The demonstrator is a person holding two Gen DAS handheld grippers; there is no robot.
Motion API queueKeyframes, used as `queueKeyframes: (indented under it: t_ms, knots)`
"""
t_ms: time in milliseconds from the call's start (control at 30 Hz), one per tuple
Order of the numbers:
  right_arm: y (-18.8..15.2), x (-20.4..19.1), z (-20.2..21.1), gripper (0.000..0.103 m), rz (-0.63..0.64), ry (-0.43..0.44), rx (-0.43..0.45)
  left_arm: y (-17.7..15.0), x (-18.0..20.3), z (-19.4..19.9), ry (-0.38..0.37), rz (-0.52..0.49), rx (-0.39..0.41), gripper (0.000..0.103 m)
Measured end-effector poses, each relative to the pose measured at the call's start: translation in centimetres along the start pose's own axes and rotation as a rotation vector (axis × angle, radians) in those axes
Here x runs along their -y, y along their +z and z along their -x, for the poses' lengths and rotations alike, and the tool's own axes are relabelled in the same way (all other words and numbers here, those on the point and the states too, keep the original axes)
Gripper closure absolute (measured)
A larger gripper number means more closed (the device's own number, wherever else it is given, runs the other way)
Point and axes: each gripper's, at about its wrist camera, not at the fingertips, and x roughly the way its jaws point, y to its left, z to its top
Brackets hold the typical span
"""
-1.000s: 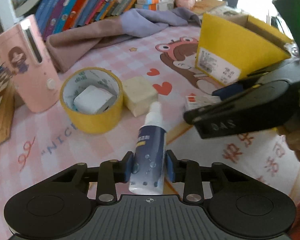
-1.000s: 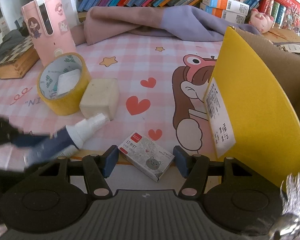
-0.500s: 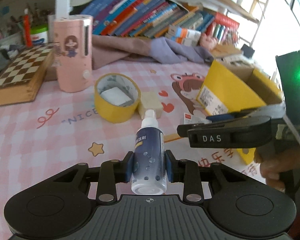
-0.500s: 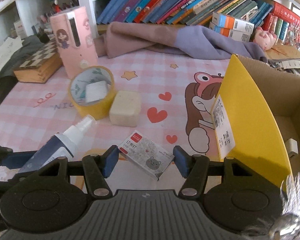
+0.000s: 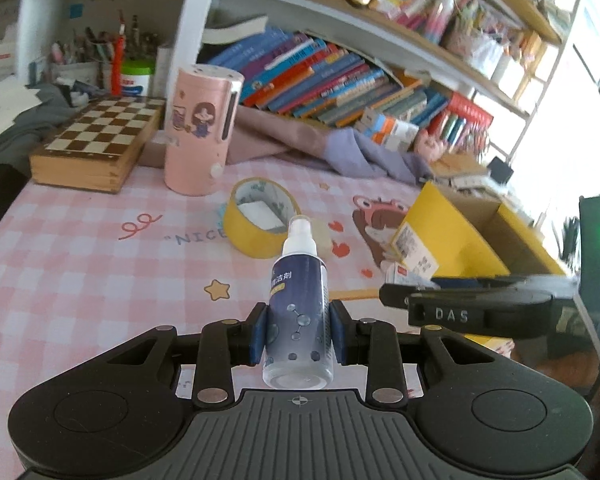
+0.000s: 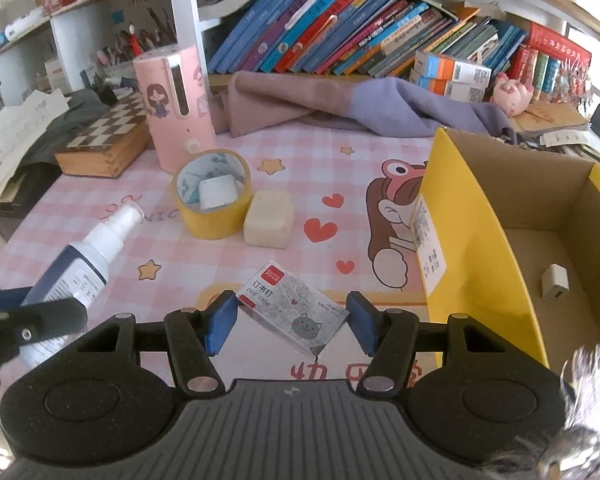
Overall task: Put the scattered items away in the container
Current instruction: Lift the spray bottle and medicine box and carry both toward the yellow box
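My left gripper [image 5: 299, 332] is shut on a dark blue spray bottle [image 5: 300, 304] with a white nozzle, held above the pink checked mat. The right wrist view shows the same bottle [image 6: 76, 272] at the left edge. My right gripper [image 6: 290, 322] is shut on a small grey staple box [image 6: 296, 312] with a cat print, lifted off the mat. To the right stands the yellow cardboard box [image 6: 472, 240], open on top, with a small white charger [image 6: 555, 282] on its floor. From the left wrist, the yellow box [image 5: 452, 236] lies beyond the right gripper's finger [image 5: 480, 312].
A yellow tape roll [image 6: 212, 196] with a white block inside and a cream block [image 6: 269, 218] lie mid-mat. A pink dispenser [image 6: 176, 108], a chessboard case [image 6: 108, 140] and a purple cloth [image 6: 340, 104] sit behind them. Shelves of books line the back.
Both grippers have risen with their items, the bottle and the staple box. The left gripper has also rolled level, so more of the shelves shows. Neither grip has changed.
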Motion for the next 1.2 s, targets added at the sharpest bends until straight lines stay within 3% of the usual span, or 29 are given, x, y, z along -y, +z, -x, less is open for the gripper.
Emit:
queueKeyframes:
  t_ms: [367,867,1200]
  knots:
    - [-1.8,0.1,3.3,0.045,-0.013,0.014,0.028,-1.2,1.6,3.8,-0.015,0.024,0.065,0.072]
    - [-4.5,0.7,6.8,0.045,-0.036,0.035,0.062,-3.3,3.6,7.1,-0.004,0.025,0.086,0.072]
    - [-5.8,2.1,9.7,0.045,-0.064,0.017,0.108,-4.0,5.8,8.3,-0.041,-0.011,0.102,0.072]
